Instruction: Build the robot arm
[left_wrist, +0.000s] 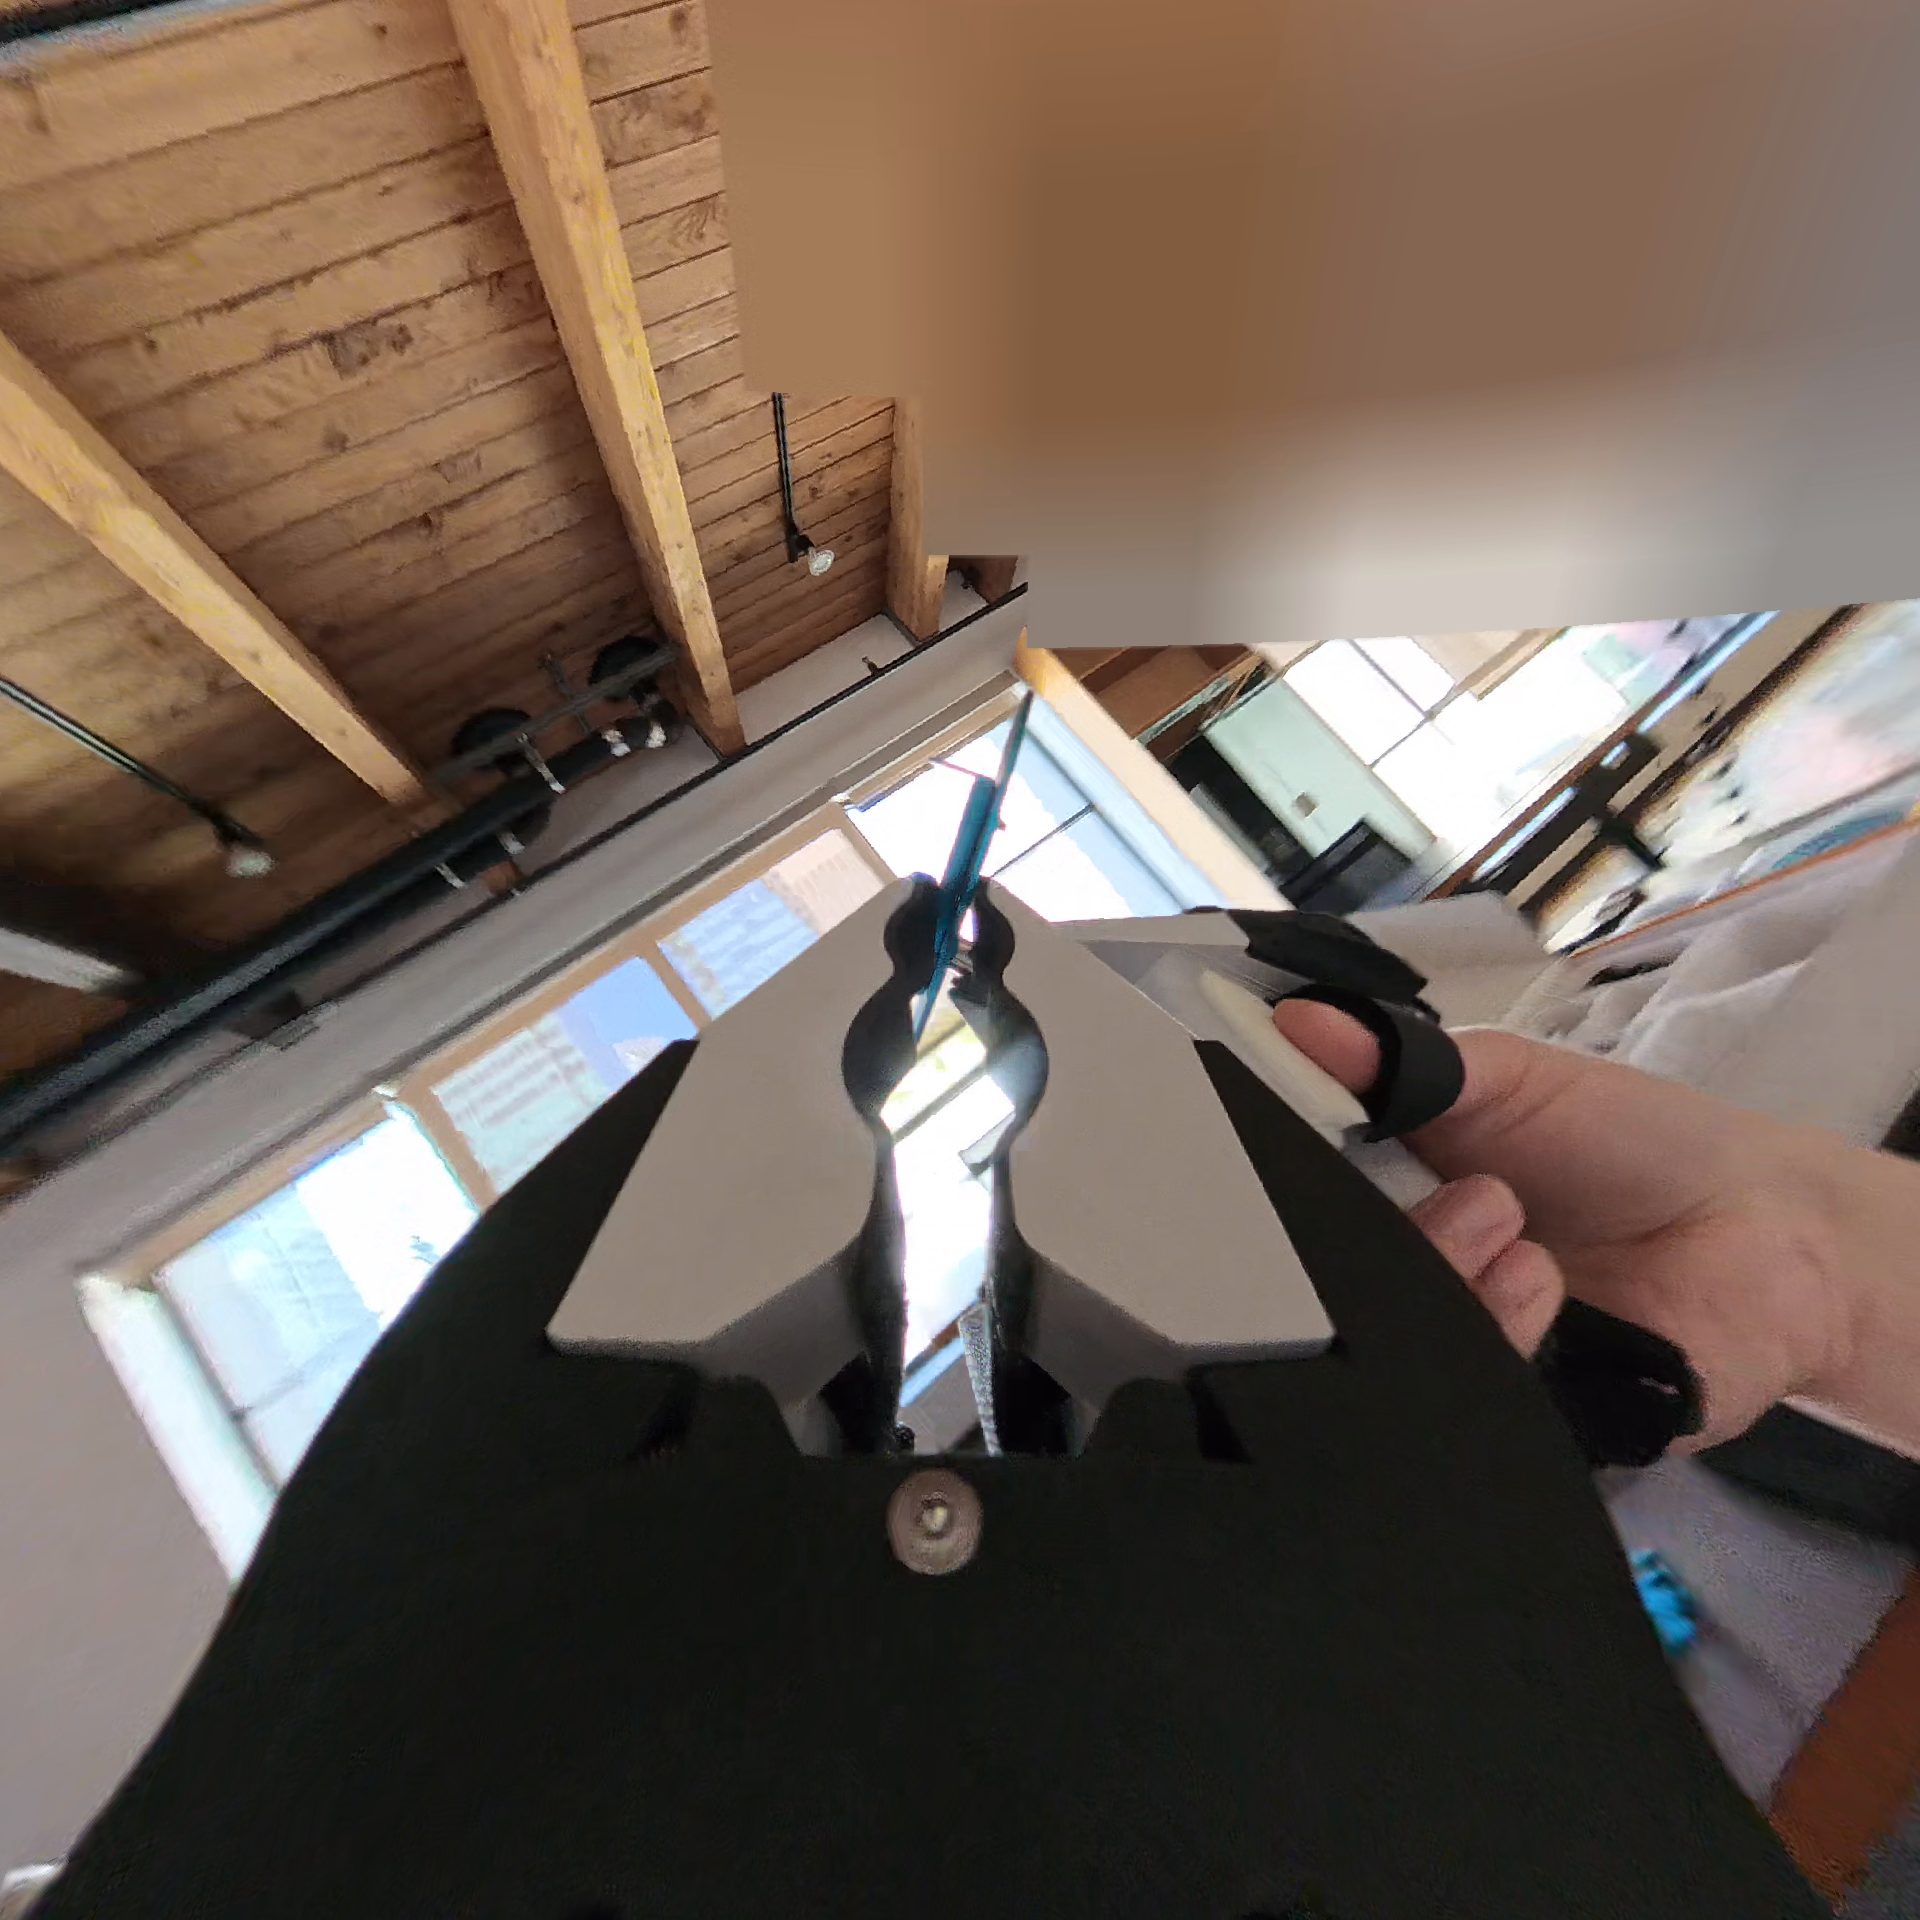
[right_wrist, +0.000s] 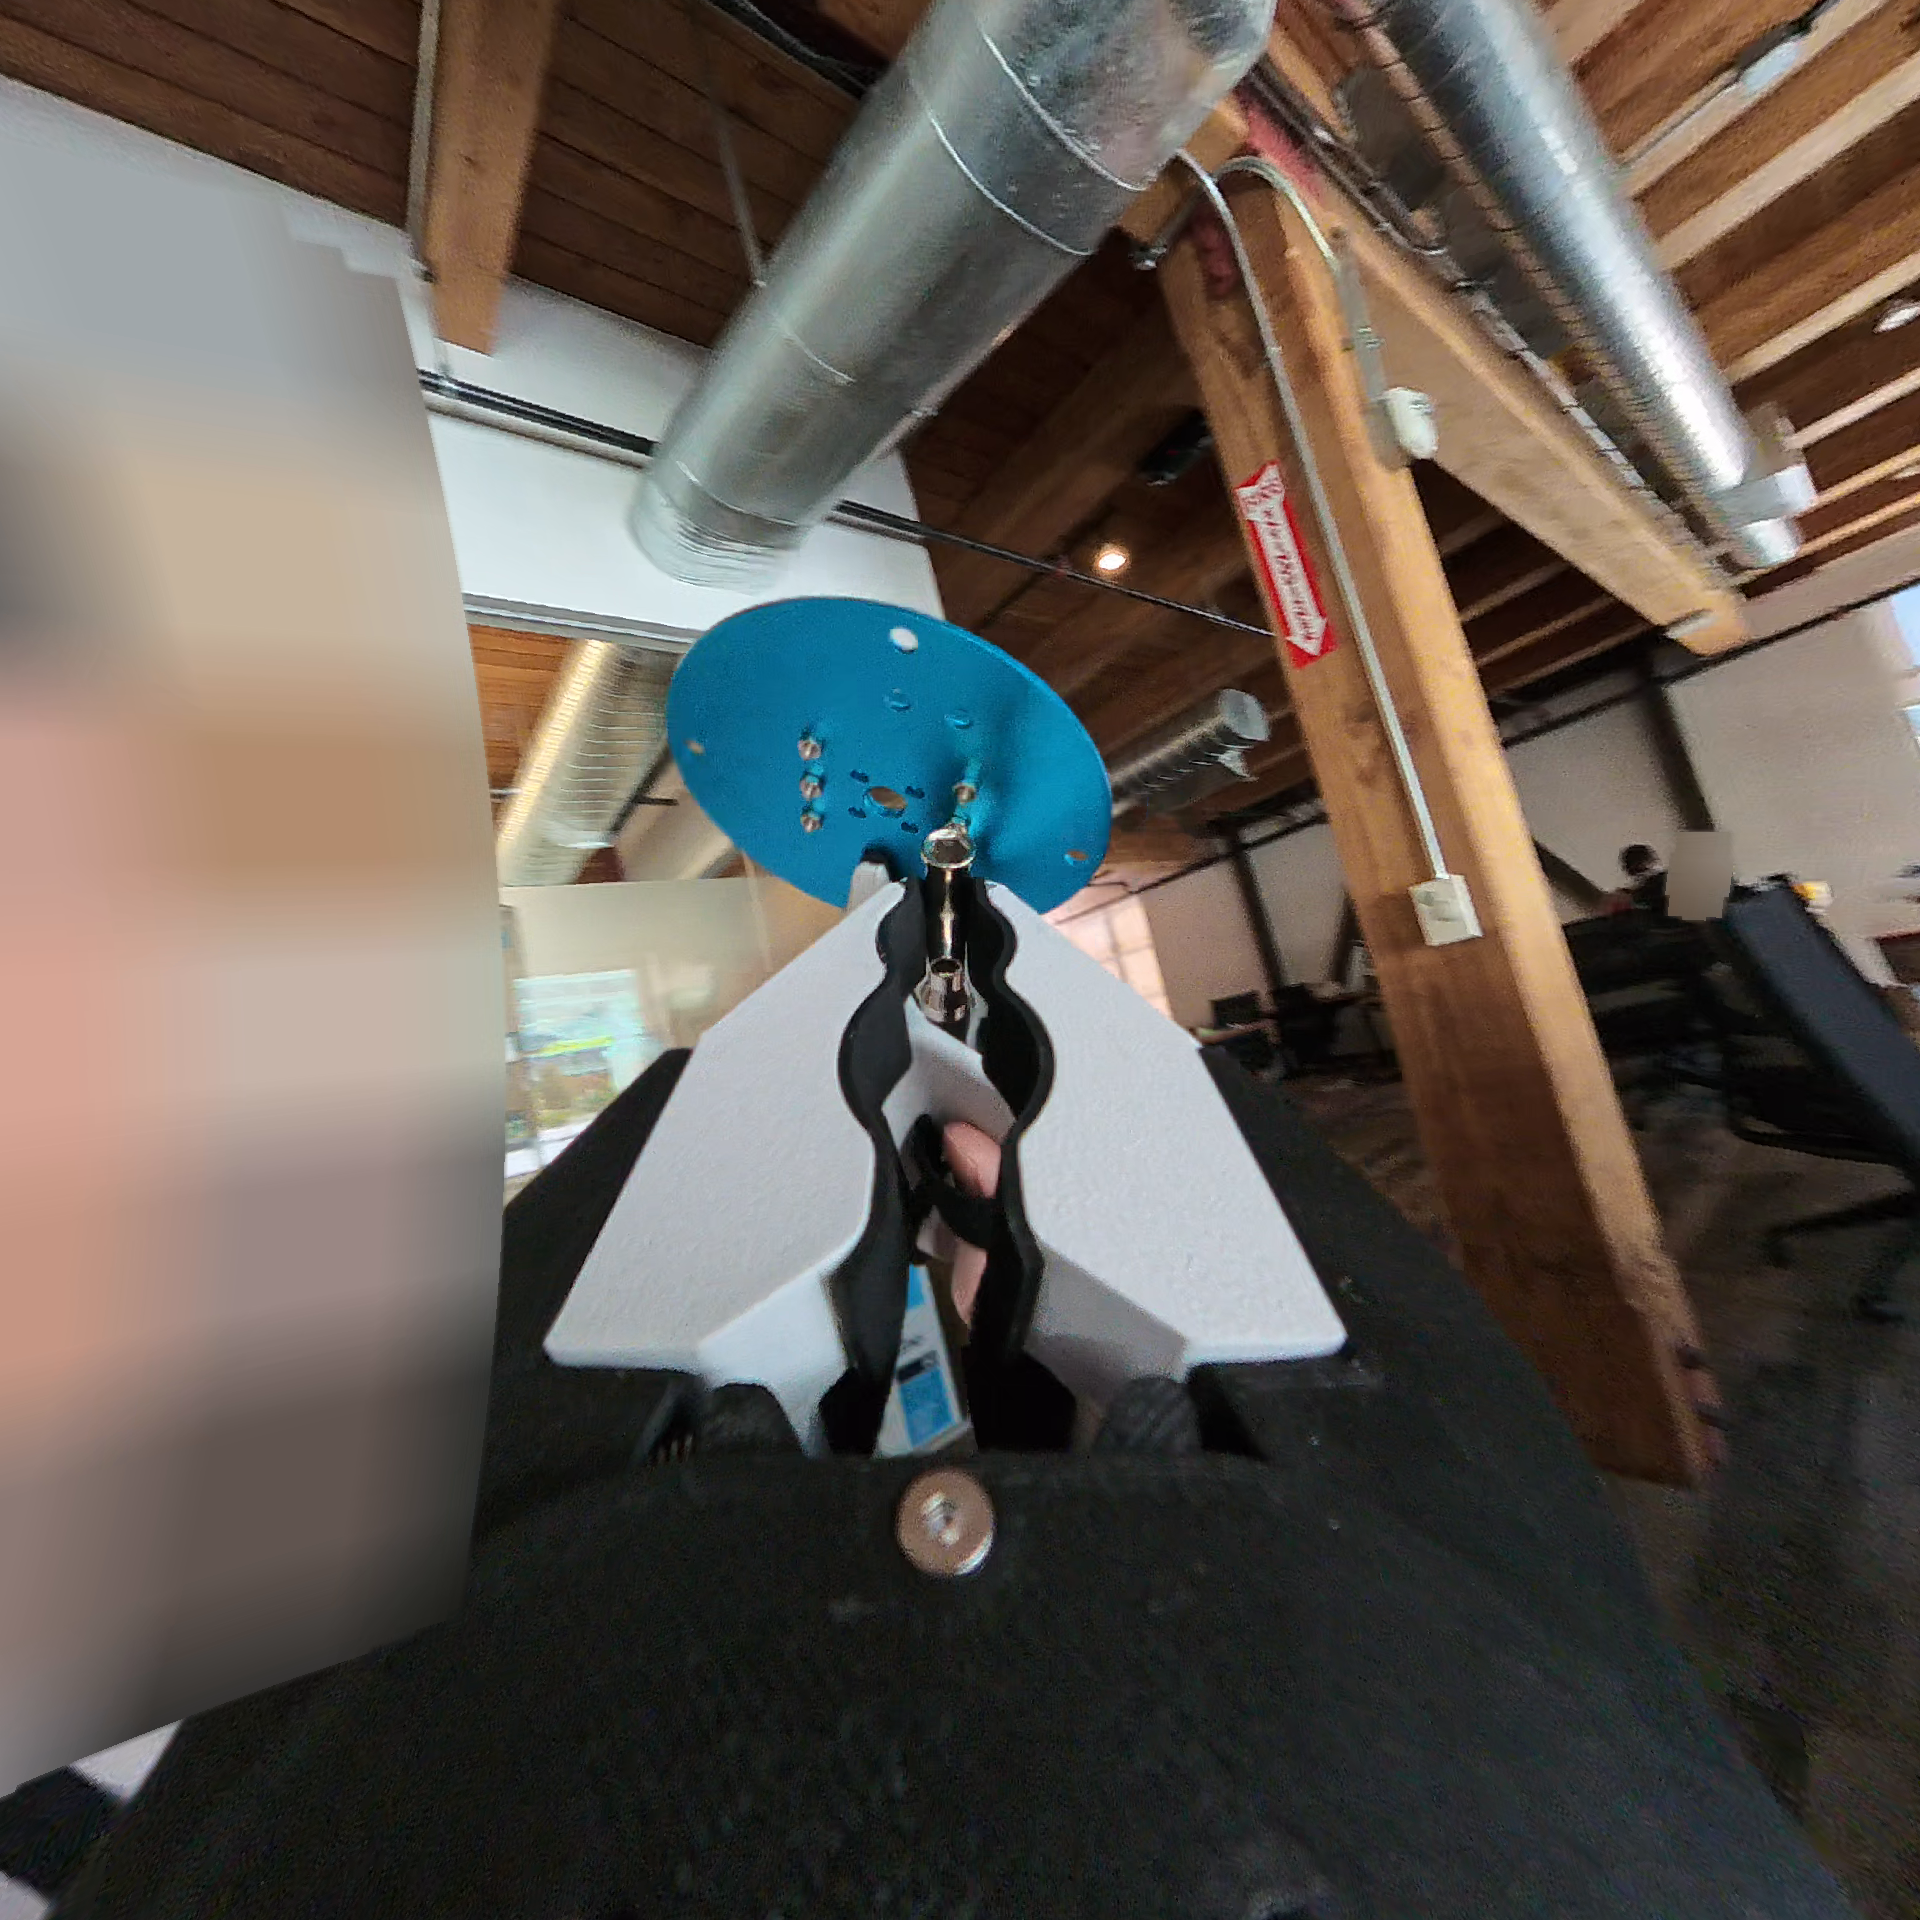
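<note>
My left gripper is shut on the rim of a thin blue round plate, seen edge-on and held up toward the ceiling. In the right wrist view the blue plate faces me, with several holes and small metal standoffs on it. My right gripper is shut on a small metal standoff whose tip meets the plate's lower edge. The right gripper's white body and the hand holding it show at the right of the left wrist view.
Wooden ceiling beams and windows lie behind the left gripper. A metal duct and a wooden post stand behind the right one. Dark chairs are at far right. A small blue part lies low right.
</note>
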